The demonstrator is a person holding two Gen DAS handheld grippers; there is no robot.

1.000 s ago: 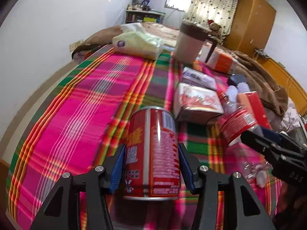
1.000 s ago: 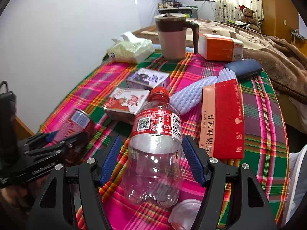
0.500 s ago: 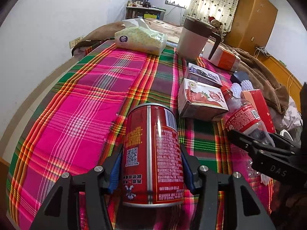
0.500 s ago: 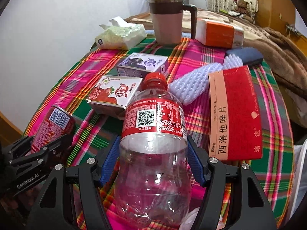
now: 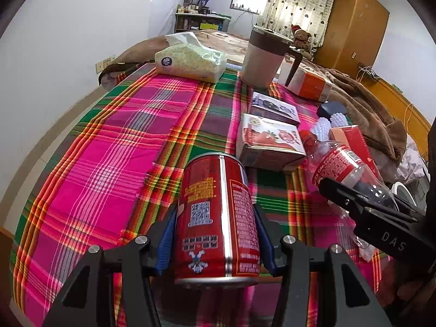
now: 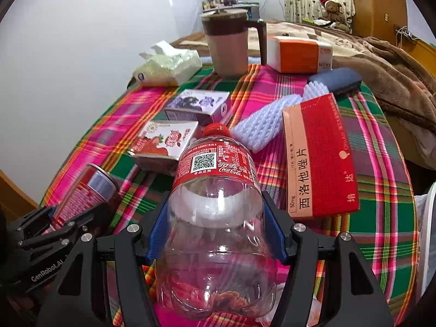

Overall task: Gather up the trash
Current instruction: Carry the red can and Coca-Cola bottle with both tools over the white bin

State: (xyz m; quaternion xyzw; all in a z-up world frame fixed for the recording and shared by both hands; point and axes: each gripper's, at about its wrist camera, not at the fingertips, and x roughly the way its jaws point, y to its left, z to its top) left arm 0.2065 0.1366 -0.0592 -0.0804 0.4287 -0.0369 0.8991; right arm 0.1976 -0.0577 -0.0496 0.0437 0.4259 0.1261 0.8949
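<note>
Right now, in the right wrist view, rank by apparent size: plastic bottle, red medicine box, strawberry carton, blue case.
1. plastic bottle, inflated by nearness
2. red medicine box
3. strawberry carton and blue case: too alike to rank

cloth (image 5: 114, 147): pink-green plaid | can (image 5: 218, 218): red | bottle (image 6: 215, 218): clear, red label | mug (image 6: 227, 46): brown-beige

Behind the red can (image 5: 218, 215), a strip of the plaid cloth (image 5: 114, 147): hidden. Bottom of the clear bottle (image 6: 215, 248) and the white thing (image 6: 317, 309) under it: cut off by the lower edge. Small jars on the far shelf (image 5: 200, 20): too tiny to tell. Half of the tissue pack (image 6: 169, 66): blurry.
</note>
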